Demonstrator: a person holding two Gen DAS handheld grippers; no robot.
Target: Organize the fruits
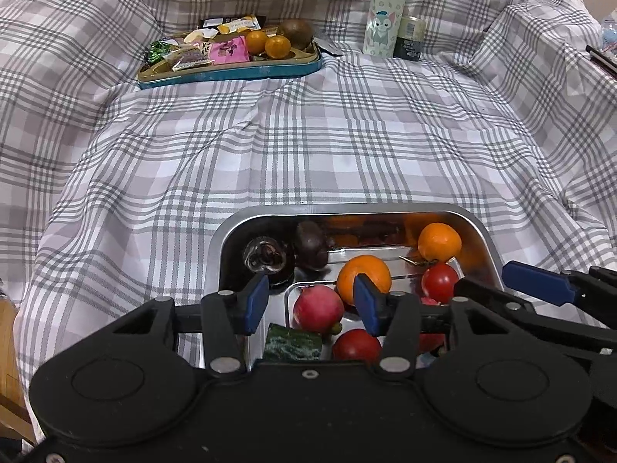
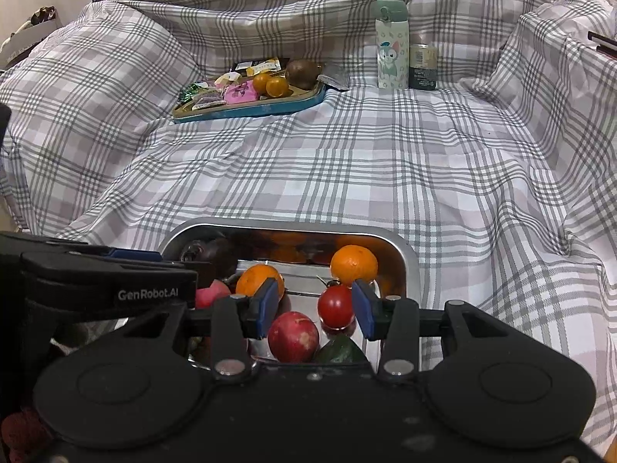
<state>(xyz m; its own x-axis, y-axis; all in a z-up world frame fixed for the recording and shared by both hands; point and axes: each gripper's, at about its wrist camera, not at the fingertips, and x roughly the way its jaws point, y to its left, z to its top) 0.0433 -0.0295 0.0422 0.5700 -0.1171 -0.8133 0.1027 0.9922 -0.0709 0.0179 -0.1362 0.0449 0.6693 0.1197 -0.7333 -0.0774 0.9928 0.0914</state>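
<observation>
Both my grippers, left gripper [image 1: 311,299] and right gripper [image 2: 316,310], gape empty over the steel tray [image 1: 486,231]; remaining mandarins [image 1: 277,46] lie far ahead-left, left hand nearer.

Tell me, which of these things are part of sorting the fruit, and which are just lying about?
Part of the job:
- metal tray holding fruit
- oranges
- tomatoes
- blue tray at the back, with two small oranges and a brown fruit

Just lying about:
- snack packets on the blue tray
- cartoon bottle
- small jar
- checked cloth
</observation>
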